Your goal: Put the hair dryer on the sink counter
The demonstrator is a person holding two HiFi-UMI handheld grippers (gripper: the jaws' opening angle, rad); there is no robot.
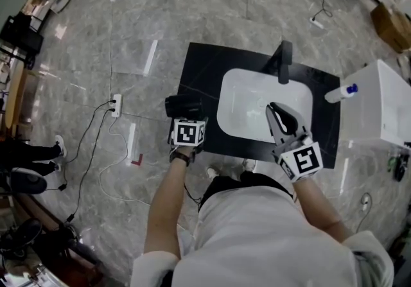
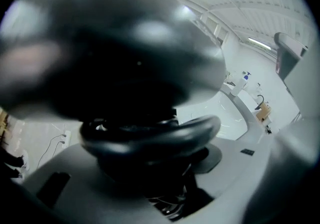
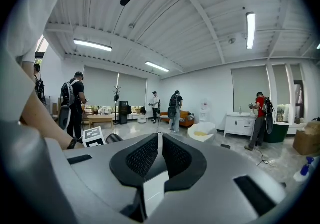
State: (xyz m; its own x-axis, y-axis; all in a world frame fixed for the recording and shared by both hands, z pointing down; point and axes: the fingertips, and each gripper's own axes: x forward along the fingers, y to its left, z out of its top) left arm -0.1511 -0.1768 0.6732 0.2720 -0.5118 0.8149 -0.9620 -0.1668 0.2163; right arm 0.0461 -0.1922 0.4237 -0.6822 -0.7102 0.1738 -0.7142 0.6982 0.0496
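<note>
One glossy black hair dryer (image 1: 180, 104) is hanging clamped in the left tongs (image 1: 186, 117) over the black counter (image 1: 199, 67), left of the white basin (image 1: 231, 80), ready for set-down; the right tongs (image 1: 275, 112) are hovering pressed together, empty

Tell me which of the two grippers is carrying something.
The left gripper: it clamps a black hair dryer at the black sink counter's left edge. The right gripper has its fingers shut, empty.

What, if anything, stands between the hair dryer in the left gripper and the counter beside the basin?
Nothing visible does. The hair dryer, held in the left gripper's jaws, hangs over the counter's bare left strip; the basin, the faucet and the right gripper are all off to its right.
</note>
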